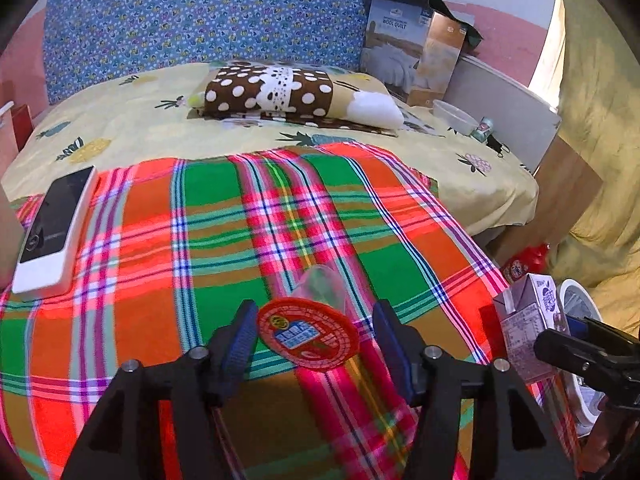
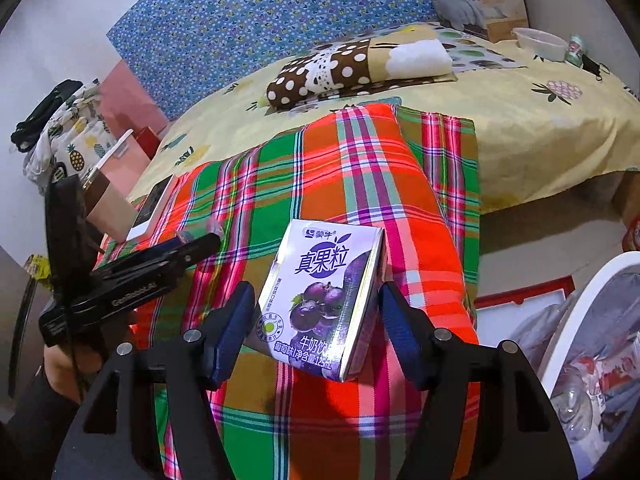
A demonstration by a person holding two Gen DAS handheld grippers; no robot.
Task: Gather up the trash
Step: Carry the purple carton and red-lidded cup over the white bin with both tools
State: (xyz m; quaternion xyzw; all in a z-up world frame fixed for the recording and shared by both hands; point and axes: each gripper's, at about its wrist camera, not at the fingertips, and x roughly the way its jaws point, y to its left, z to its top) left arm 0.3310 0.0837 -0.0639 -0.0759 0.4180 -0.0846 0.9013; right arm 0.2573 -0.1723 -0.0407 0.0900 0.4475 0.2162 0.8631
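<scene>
A small clear plastic cup with a round red foil lid [image 1: 308, 332] lies on the plaid cloth [image 1: 160, 240]. It sits between the jaws of my left gripper [image 1: 316, 308]. The left pad is close against the lid and the right pad stands clear, so this gripper is open. My right gripper [image 2: 316, 292] is shut on a purple milk carton [image 2: 324, 300], which is tilted and lifted off the cloth near the bed's right edge. From the left wrist the carton [image 1: 528, 332] shows at the right. The left gripper [image 2: 192, 248] shows side-on from the right wrist.
A white bin with a plastic liner [image 2: 568, 308] stands on the floor right of the bed, with trash inside. A white phone-like device [image 1: 52, 232] lies on the cloth at the left. A polka-dot pillow [image 1: 272, 92], a quilt package [image 1: 400, 48] and a plastic bowl [image 1: 456, 116] are farther back.
</scene>
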